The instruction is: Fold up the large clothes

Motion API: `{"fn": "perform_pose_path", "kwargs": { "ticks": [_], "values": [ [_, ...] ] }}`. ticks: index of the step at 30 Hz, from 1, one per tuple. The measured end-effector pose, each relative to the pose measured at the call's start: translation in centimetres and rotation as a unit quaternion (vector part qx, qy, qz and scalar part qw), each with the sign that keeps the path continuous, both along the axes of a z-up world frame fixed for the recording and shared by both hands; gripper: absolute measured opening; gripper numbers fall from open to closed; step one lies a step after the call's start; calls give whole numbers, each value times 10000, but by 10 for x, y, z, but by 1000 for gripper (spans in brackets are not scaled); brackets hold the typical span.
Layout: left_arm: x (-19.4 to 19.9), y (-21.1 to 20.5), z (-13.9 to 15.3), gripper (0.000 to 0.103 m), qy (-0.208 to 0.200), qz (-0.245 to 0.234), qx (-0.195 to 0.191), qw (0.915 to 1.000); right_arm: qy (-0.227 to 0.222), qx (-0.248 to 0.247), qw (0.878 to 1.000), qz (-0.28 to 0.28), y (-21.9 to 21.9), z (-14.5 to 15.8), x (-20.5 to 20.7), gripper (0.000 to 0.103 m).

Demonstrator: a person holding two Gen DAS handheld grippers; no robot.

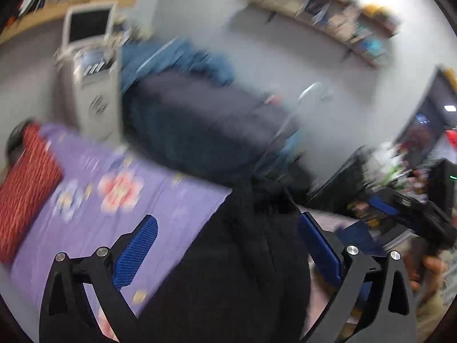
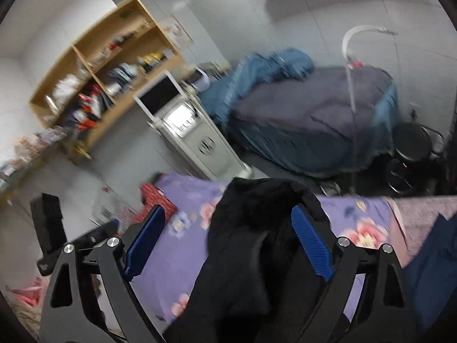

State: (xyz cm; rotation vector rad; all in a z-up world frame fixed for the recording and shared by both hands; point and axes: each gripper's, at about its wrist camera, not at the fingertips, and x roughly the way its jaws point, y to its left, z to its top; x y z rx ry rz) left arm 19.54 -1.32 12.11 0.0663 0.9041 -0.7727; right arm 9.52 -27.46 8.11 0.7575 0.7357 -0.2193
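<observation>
Left wrist view shows the left hand-held gripper (image 1: 228, 248) spread wide, the bulky black fabric garment (image 1: 240, 257) between its blue pads untouched, running lower centre to middle over the purple floral bedsheet (image 1: 160, 200); the right hand-held gripper (image 2: 228, 243) likewise straddles it, apart.

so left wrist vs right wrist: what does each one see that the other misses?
Left wrist only: the right gripper at the frame's right edge, held by a hand, and a long wall shelf.

Right wrist only: a navy garment at lower right and a black stool by the covered bed.

Both: each view's own open jaws astride the black garment on the purple floral sheet, plus the white cabinet, red pillow and blue-covered bed.
</observation>
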Motion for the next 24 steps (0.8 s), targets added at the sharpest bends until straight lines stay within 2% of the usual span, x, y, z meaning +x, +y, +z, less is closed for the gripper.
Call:
{"fn": "perform_pose_path", "kwargs": {
  "ticks": [1,3,4,7,9,11,13,14,15,16,18,19,21,23,24],
  "values": [
    [-2,2,-42,96,65,220,603,9979,155,268,9995,-40,1,-25,-6,89],
    [-18,12,-77,96,212,214,1008,9944,652,573,9961,-150,9,-85,-23,89],
    [-31,19,-101,96,257,230,1335,9905,932,559,9938,-244,15,-107,-35,89],
    [-67,51,-147,97,526,125,1842,9814,1508,673,9857,-321,30,-164,-67,89],
    [-90,63,-161,97,587,79,2120,9755,1851,790,9788,-377,40,-199,-78,89],
    [-112,70,-166,97,523,-117,2139,9754,2056,903,9734,-454,48,-218,-98,89],
    [-135,62,-160,97,119,-465,2149,9755,2174,992,9692,-589,50,-226,-122,89],
    [-151,55,-157,97,-84,-681,2202,9730,2202,1049,9678,-618,53,-232,-121,89],
    [-162,45,-156,97,-292,-919,2335,9676,2220,1100,9668,-624,54,-230,-120,89],
    [-175,32,-164,97,-616,-1168,2677,9544,2234,1143,9660,-622,54,-232,-116,89],
    [-193,21,-174,97,-951,-1280,3159,9353,2239,1154,9659,-600,53,-232,-108,89],
    [-195,15,-188,97,-1002,-1354,3419,9245,2217,1147,9665,-599,52,-230,-105,89],
    [-197,13,-204,97,-990,-1421,3667,9141,2132,1111,9688,-597,50,-224,-103,89],
    [-198,12,-221,97,-1105,-1475,3974,8990,2083,1081,9703,-595,51,-220,-100,89],
    [-198,12,-227,93,-1141,-1517,4048,8945,2079,1093,9702,-601,51,-220,-101,89]
  ]
}}
